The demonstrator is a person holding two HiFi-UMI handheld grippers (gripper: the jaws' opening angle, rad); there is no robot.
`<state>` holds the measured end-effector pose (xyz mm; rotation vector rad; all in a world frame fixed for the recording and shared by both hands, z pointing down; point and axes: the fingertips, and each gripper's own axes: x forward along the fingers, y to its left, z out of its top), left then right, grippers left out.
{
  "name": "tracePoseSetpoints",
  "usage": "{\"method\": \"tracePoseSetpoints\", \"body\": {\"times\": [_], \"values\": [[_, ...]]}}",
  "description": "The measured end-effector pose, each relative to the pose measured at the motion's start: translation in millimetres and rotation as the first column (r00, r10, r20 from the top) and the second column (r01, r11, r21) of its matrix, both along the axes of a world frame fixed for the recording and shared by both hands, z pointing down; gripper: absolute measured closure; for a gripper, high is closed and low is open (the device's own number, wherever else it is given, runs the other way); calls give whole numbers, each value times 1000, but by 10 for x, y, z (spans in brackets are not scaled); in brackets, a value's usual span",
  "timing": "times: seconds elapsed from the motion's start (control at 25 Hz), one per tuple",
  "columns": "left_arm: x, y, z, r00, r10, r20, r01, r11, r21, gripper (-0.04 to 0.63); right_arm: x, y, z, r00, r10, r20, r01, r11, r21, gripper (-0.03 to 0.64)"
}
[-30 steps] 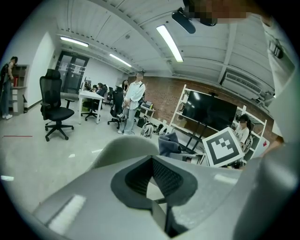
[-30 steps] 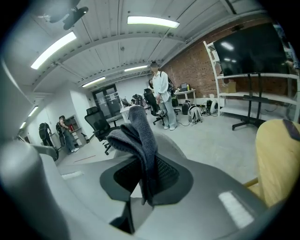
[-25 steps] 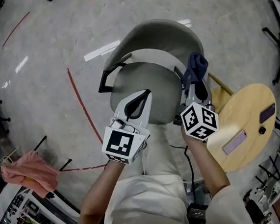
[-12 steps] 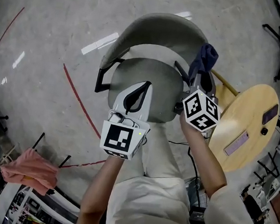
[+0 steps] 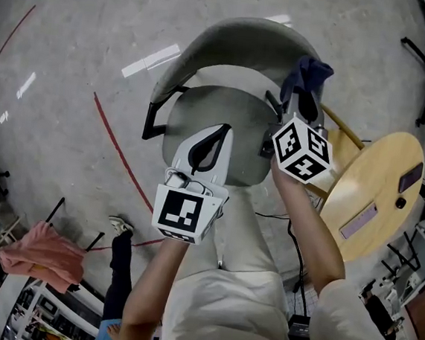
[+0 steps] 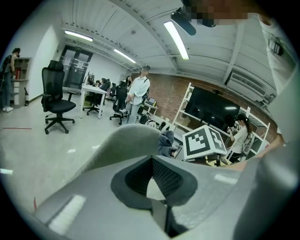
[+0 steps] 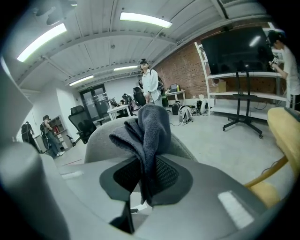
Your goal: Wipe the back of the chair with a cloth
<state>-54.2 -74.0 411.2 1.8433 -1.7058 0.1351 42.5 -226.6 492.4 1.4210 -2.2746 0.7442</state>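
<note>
Head view, far left: a crumpled pink rag [image 5: 40, 252] low by the frame edge, and a red line [image 5: 117, 149] running across the grey floor. Next, the left gripper [image 5: 222, 133] hovers over the seat of the grey chair [image 5: 232, 44]. In the left gripper view its jaws meet at the tips with nothing between them, only a small light gap lower down behind the dark pads. Its marker cube [image 5: 186, 215] carries a black-and-white square pattern with no letters or words on it. The chair's curved back rises ahead of both grippers, its top edge bare on the left and middle. To the right, the right gripper [image 5: 303, 101] is closed on a dark blue cloth [image 5: 306, 71]. In the right gripper view the jaws pinch the cloth's lower folds, and the rest stands up in a loose bunch above the tips. The cloth sits at the right end of the chair back, by the top edge (whether it touches the back cannot be told from either view). The second marker cube [image 5: 302, 148] shows the same kind of square code, again not readable as text. Far right: a round wooden table [image 5: 382, 156] beside the chair, with a pale purple bar [image 5: 357, 219], a dark purple slab [image 5: 408, 175] and a small black knob [image 5: 399, 200] lying on it, well apart from one another.
</note>
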Motion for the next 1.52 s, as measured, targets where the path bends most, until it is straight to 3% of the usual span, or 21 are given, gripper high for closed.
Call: {"method": "tracePoseSetpoints", "body": {"times": [0.44, 0.76, 1.08, 1.36, 1.52], "values": [[-142, 28, 15, 1000, -25, -7, 25, 1000, -3, 594, -404, -1, -17, 985, -169, -22, 170, 984, 48, 545], [-187, 50, 57, 999, -44, -9, 44, 999, 1, 594, -805, -16, -26, 954, -298, -36, 300, 949, 95, 545], [-287, 163, 36, 998, -68, 5, 68, 998, -3, 594, -1279, 146, 3, 886, -464, -27, 464, 880, 105, 545], [-355, 231, 65, 995, -95, 7, 95, 995, -10, 594, -1582, 272, 53, 805, -590, -70, 593, 794, 131, 545], [-366, 259, 54, 994, -107, 8, 107, 994, -5, 594, -1658, 310, 76, 783, -616, -82, 621, 772, 135, 545]]}}
